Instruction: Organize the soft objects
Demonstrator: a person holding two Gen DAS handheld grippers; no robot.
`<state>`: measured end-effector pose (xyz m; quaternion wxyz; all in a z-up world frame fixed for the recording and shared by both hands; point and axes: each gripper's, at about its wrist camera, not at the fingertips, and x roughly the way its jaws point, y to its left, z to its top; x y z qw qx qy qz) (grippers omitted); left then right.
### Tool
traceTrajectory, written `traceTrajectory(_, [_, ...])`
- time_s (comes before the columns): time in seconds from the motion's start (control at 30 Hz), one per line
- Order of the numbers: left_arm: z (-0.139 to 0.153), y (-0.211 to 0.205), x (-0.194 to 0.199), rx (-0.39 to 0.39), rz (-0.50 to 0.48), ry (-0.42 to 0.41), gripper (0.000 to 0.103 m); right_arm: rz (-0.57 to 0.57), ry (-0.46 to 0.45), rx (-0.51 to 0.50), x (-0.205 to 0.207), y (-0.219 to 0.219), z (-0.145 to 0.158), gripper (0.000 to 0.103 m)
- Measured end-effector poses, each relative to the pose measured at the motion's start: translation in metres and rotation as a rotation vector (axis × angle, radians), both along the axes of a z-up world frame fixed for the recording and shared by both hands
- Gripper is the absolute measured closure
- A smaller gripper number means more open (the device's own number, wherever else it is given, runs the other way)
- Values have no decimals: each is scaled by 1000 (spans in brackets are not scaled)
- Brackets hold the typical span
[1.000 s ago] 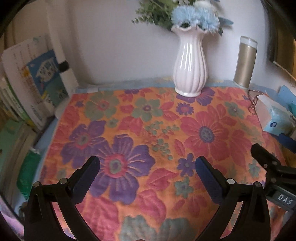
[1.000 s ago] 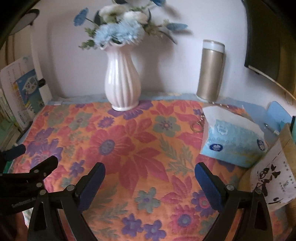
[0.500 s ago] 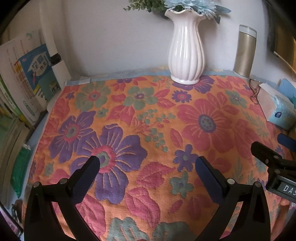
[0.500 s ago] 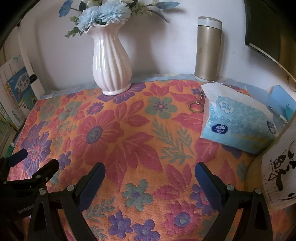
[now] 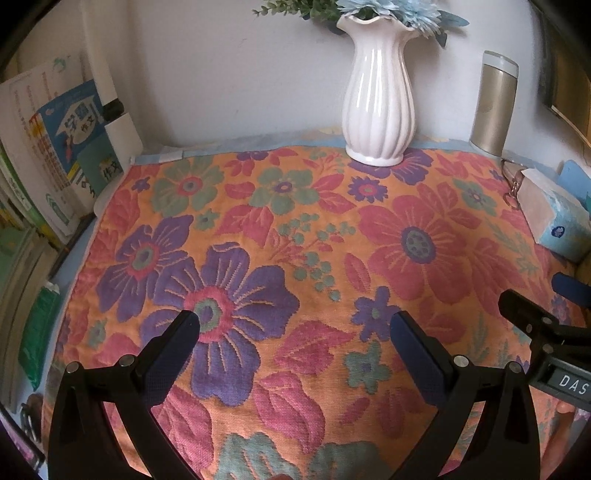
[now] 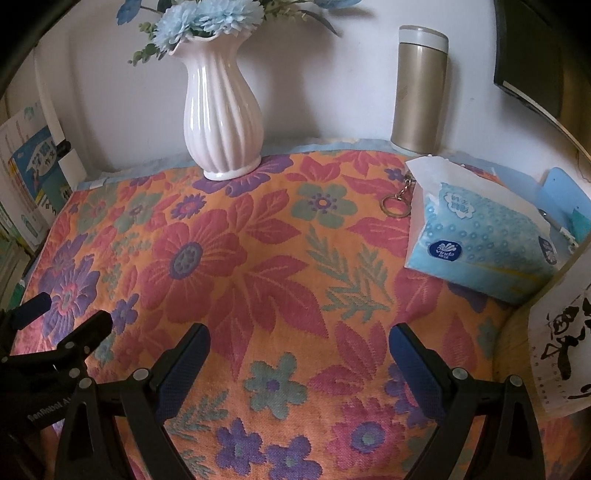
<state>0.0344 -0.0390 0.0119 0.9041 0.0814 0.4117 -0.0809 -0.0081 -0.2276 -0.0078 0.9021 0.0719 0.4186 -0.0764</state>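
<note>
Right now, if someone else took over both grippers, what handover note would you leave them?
Left gripper: open, empty, above the floral cloth.
Right gripper: open, empty, also above the cloth.
The cloth lies spread flat; the vase stands on its far edge, the tissue pack and key ring on its right side.
Done: nothing visibly gripped or folded.
Left: likely all of it.

Bouquet point(image 5: 388, 9) in the white vase: tops cropped by upper frame edge in both views. Books point(image 5: 55, 155) at left: stack runs out of frame, cover print too small to read. Tissue pack point(image 5: 557, 221): far end cut by right edge in left-wrist view. Paper w/ black brushwork point(image 6: 561, 350): only a strip visible, rest off frame. Dark framed item point(image 6: 535, 55) upper right: partly cropped, unidentifiable.
</note>
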Motion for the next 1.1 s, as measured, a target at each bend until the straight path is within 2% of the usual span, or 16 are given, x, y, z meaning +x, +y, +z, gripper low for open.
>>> traceTrajectory(0.4, [-1,5,3,-21,19,16,1,7,14,-11,1,3,-3,6])
traceTrajectory(0.97, [4,8,0,-13,34,-33,1,10,20,-16,2,4,-3,6])
traceTrajectory(1.03, [8,10,-3,-24,37,-65,1,9,19,-17,1,4,-3,6])
traceTrajectory(1.1, [7,9,-2,-39,14,-49,1,6,19,-18,1,4,-3,6])
